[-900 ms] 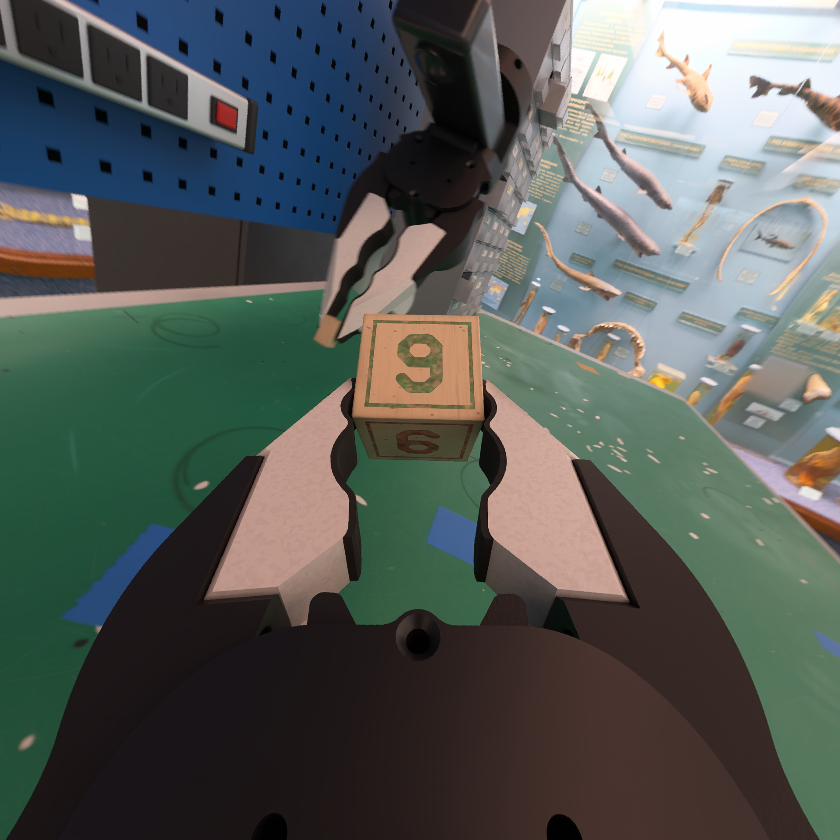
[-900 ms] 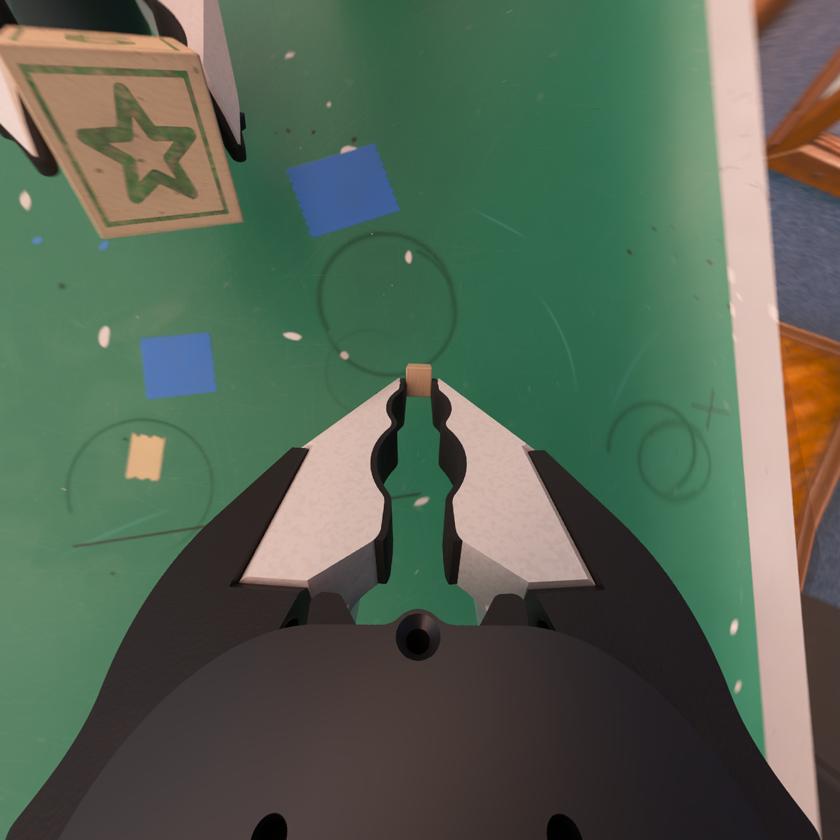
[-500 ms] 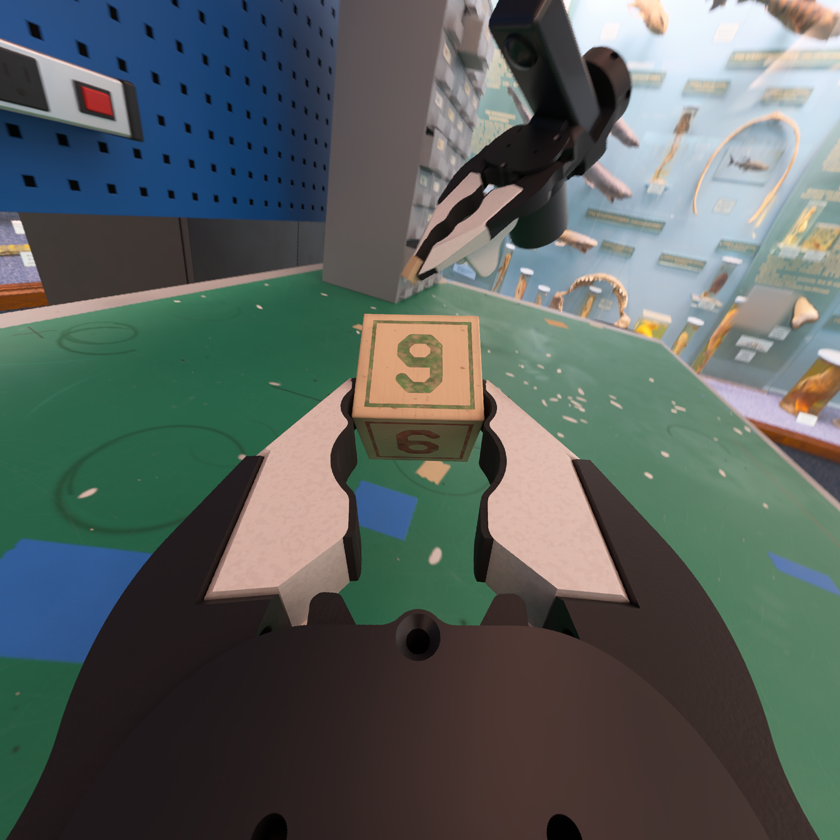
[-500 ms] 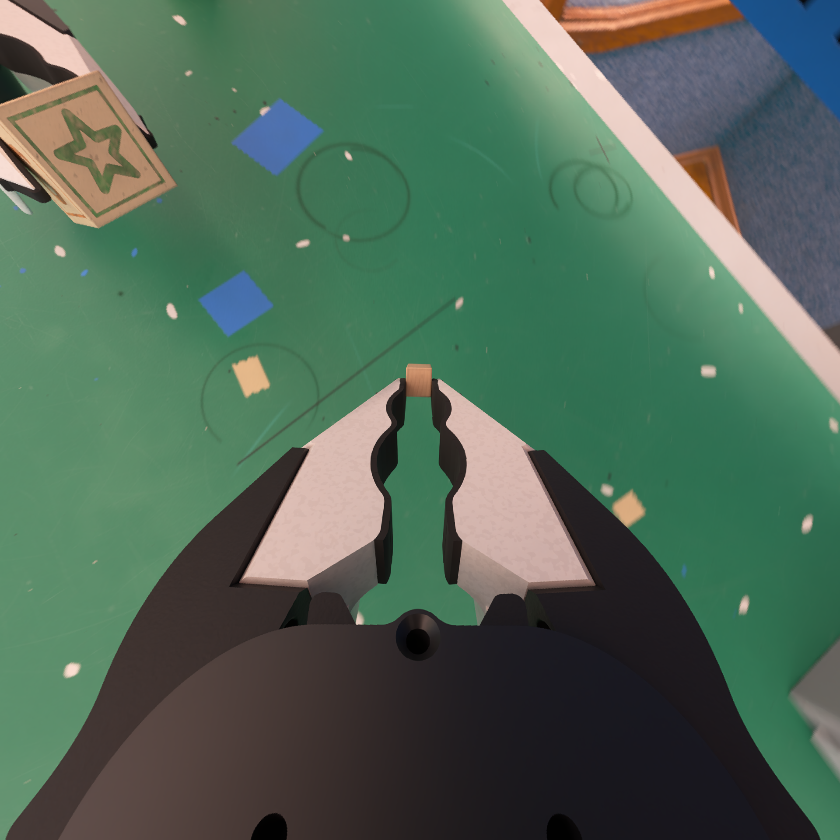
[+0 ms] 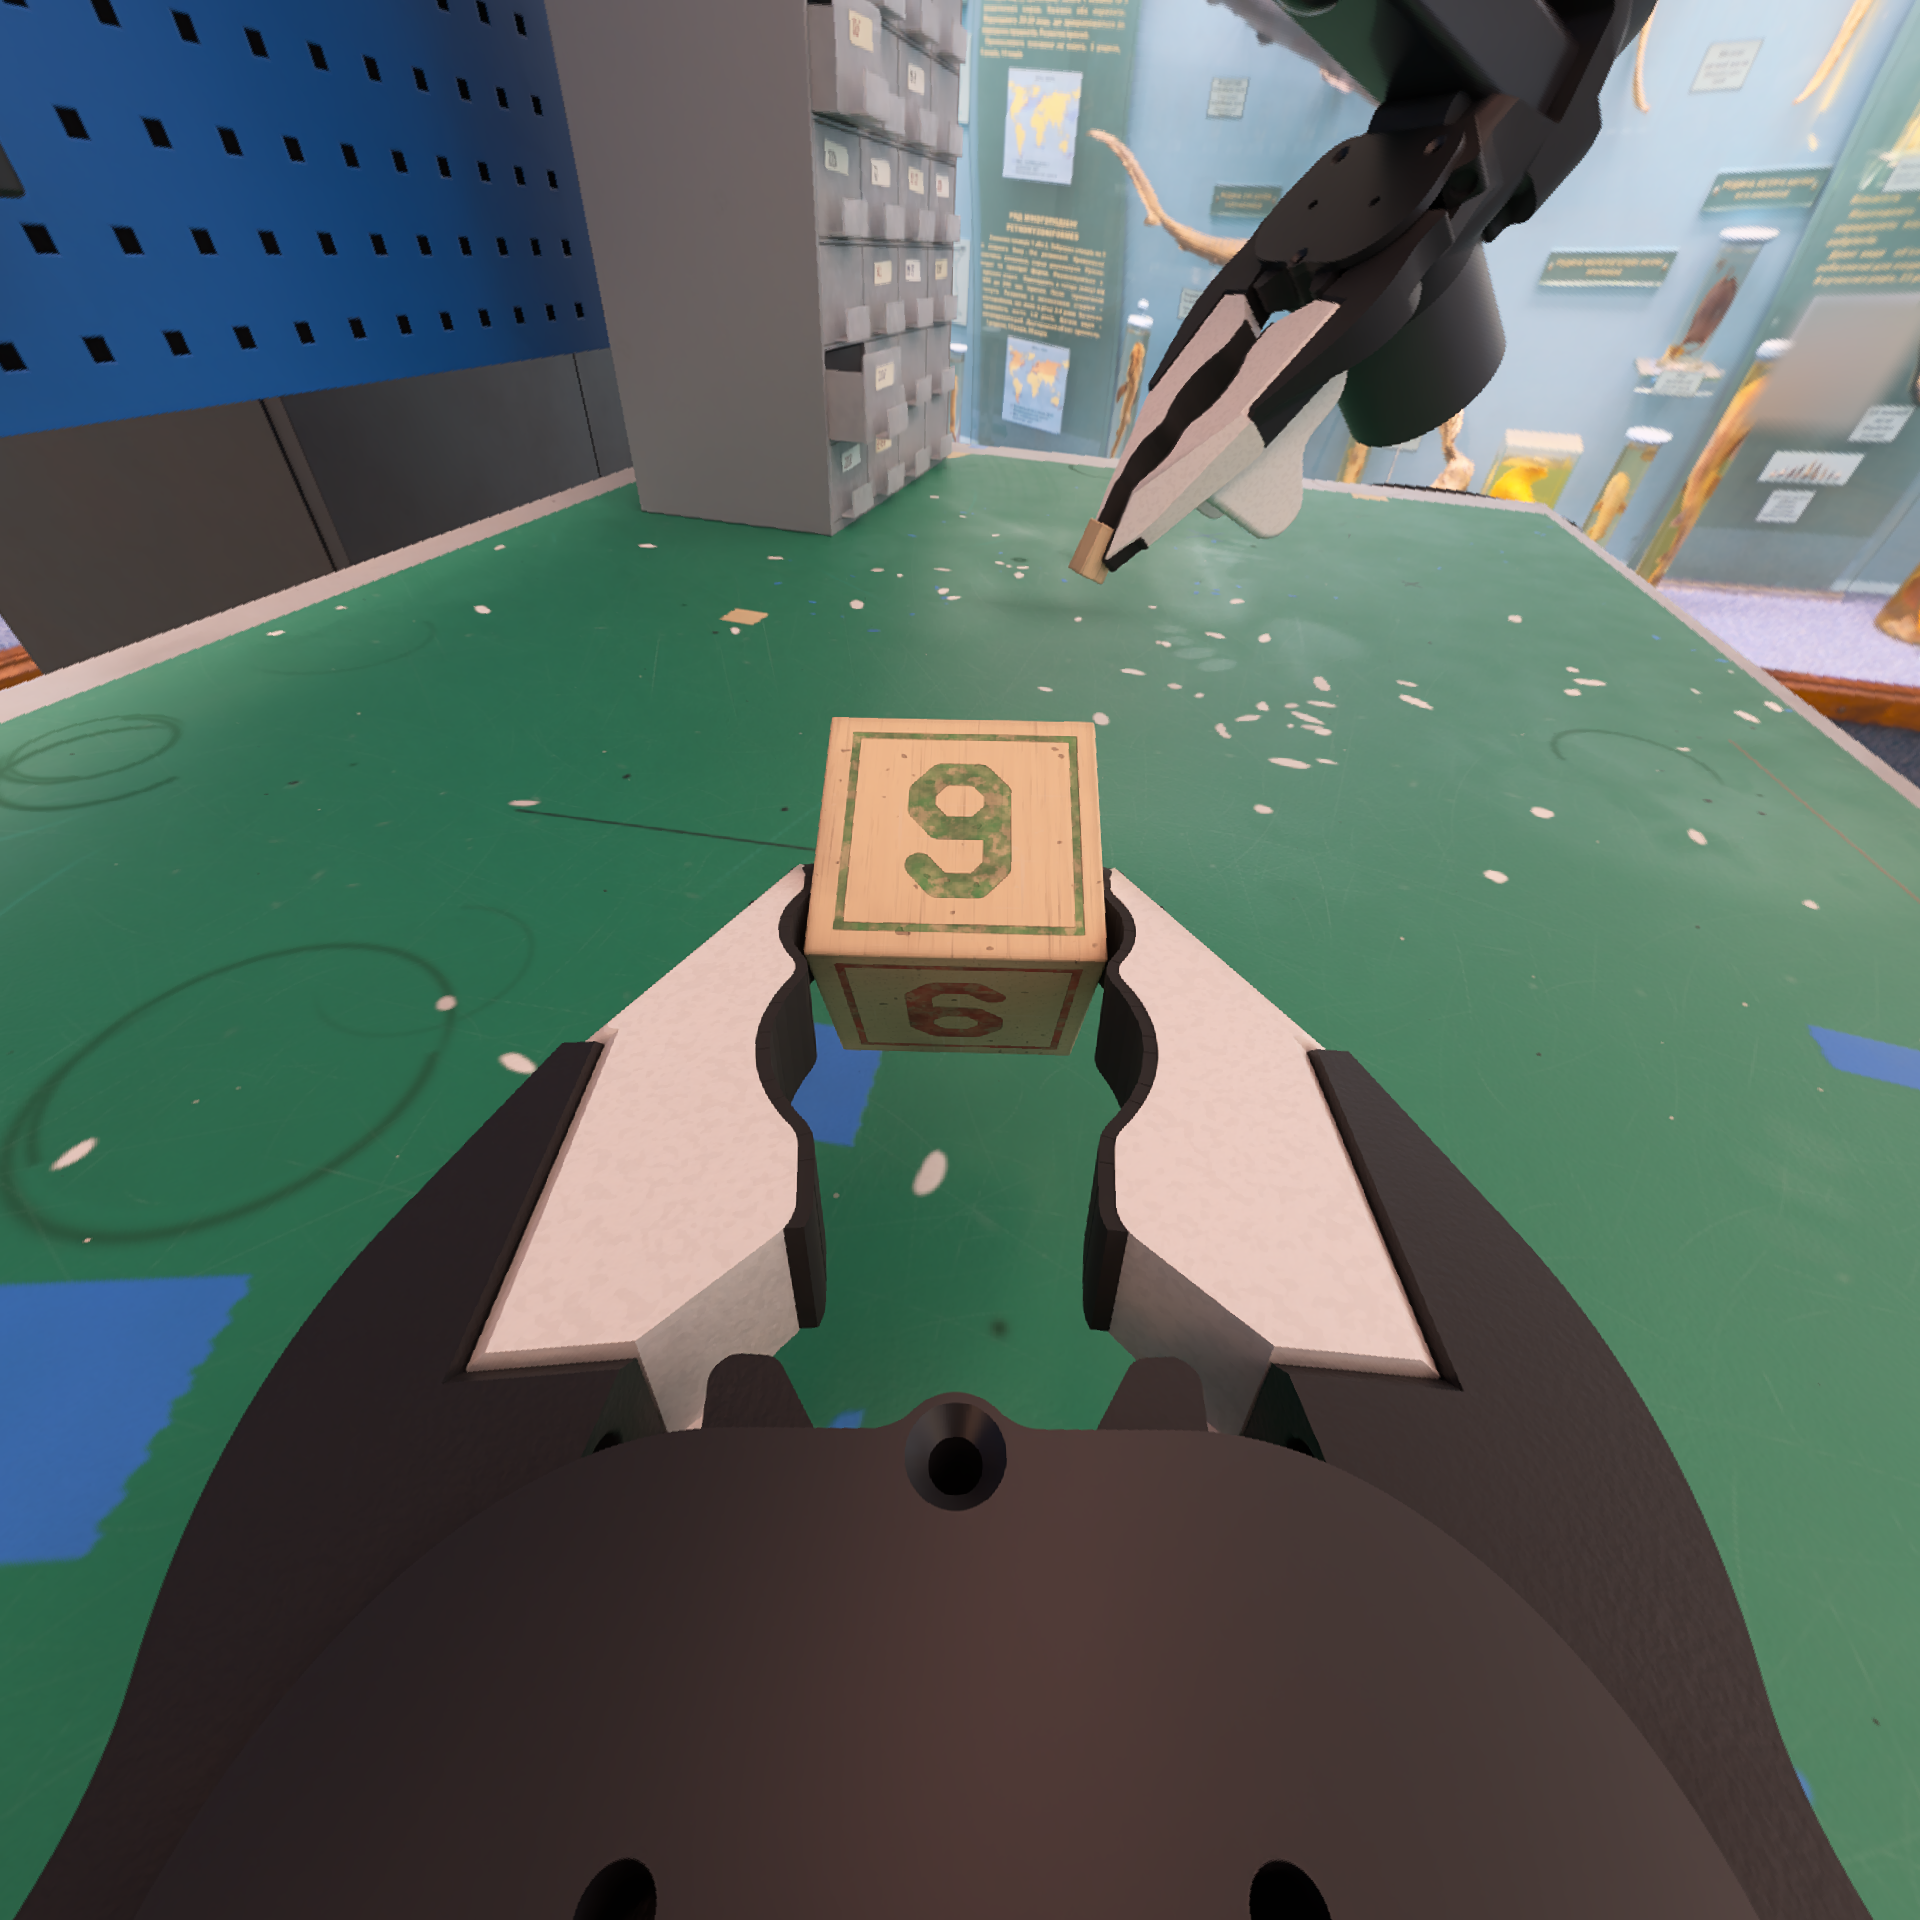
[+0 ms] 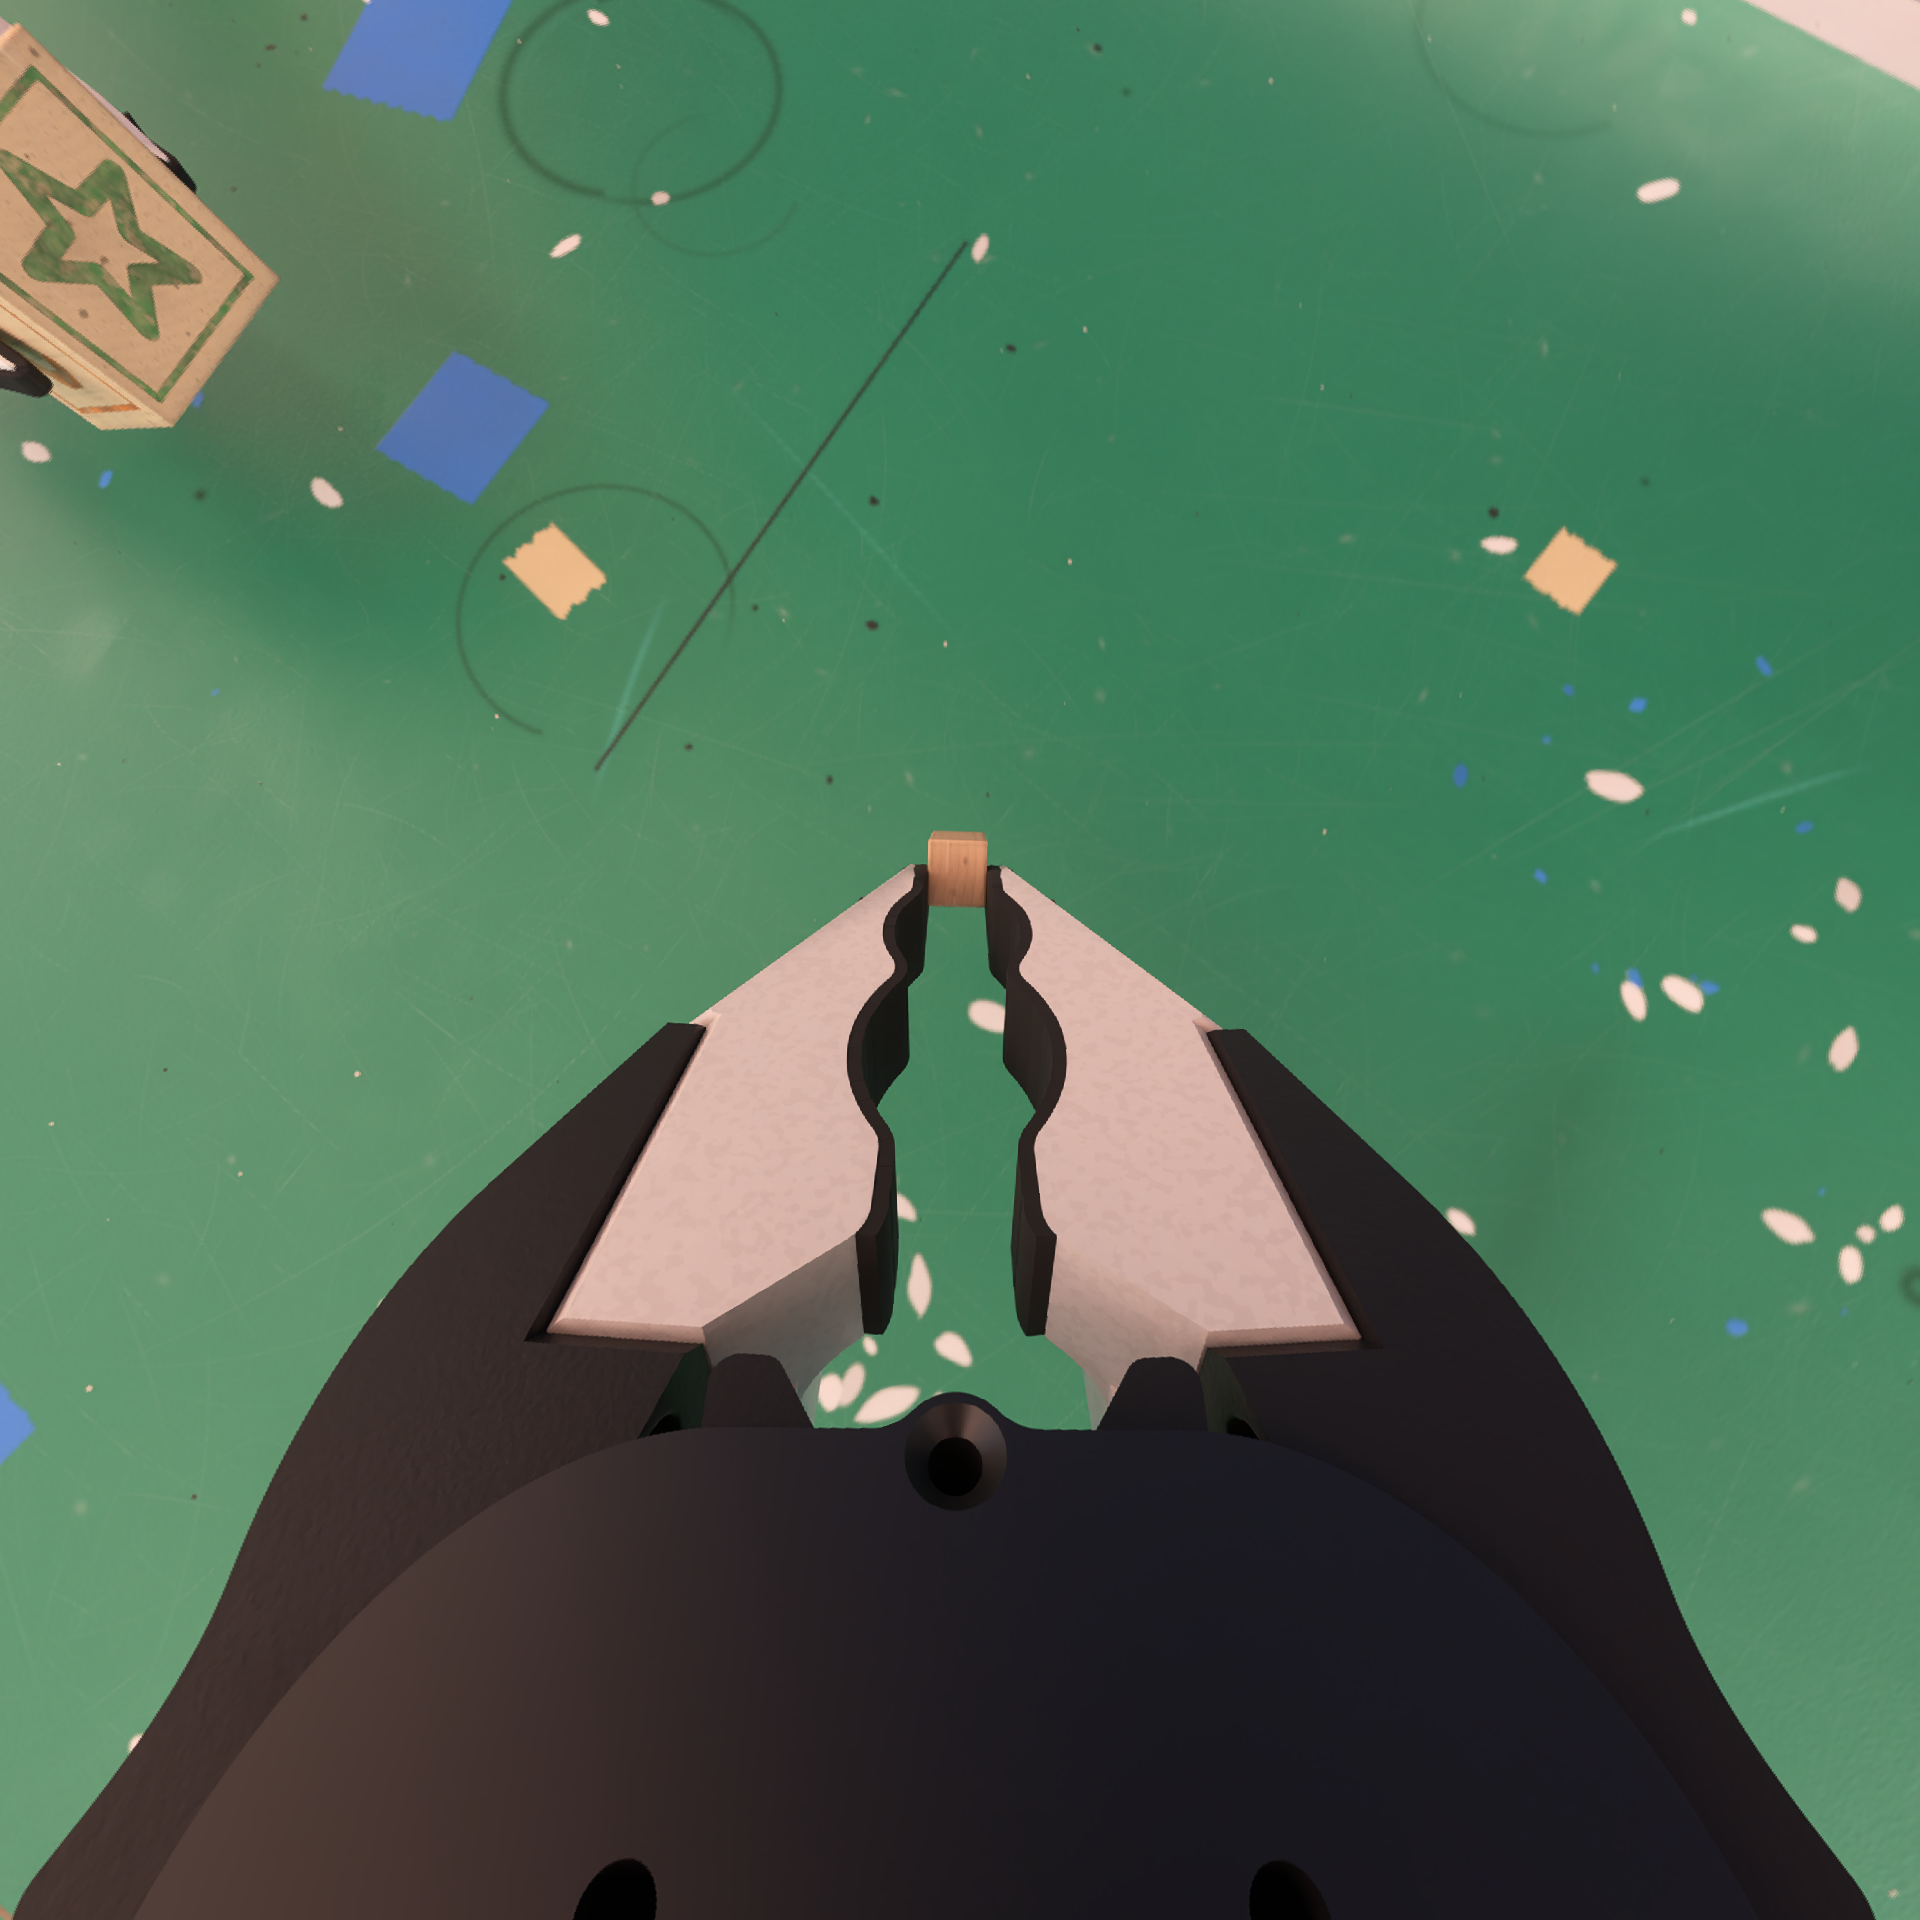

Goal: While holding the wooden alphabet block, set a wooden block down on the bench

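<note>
- The left hand-held gripper is clamped on the pale wooden alphabet block with green-printed faces — its two white fingers are spread about the cube's width and press its left and right sides.
- That cube sits at the fingertips, held up in the air above the green table; one printed face points up and a red-printed face looks back toward the camera.
- Over in the right wrist view the same cube shows at the far left edge, a green star face toward the lens.
- The right hand-held gripper is nearly closed, pinching a tiny plain tan wooden block right at its very tips — only a narrow gap runs between the fingers behind it.
- From the left wrist view, that right hand-held gripper comes in from the upper right, angled down and to the left, with the tiny block at its tip close above the far part of the table; whether it touches the surface I cannot tell.
- On the table: blue square tape patches, two tan tape scraps, faint dark ring marks, a thin dark line and scattered white flecks.
- Far left stands a grey cabinet of small drawers on the table, beside a blue pegboard wall.
</note>
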Controlling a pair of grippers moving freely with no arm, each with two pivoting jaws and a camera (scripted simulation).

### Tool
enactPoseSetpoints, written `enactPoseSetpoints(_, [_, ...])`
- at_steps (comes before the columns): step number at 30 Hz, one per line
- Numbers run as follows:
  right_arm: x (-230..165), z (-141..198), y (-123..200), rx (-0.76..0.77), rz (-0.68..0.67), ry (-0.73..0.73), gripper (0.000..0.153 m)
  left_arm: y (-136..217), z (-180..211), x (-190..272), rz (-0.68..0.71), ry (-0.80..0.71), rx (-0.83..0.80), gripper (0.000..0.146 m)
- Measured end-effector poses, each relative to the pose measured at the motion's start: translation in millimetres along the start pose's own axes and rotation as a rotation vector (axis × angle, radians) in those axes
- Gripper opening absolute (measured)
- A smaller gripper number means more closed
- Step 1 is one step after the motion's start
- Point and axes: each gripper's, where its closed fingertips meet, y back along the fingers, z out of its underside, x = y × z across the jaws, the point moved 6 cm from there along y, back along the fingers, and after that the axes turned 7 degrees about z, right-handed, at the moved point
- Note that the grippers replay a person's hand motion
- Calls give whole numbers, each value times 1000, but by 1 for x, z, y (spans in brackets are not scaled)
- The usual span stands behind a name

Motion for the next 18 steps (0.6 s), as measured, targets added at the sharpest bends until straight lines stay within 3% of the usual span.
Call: enactPoseSetpoints(18, [8, 37, 2, -13, 40, -164, 10, -3, 3, 1, 10, -11, -28, 52])
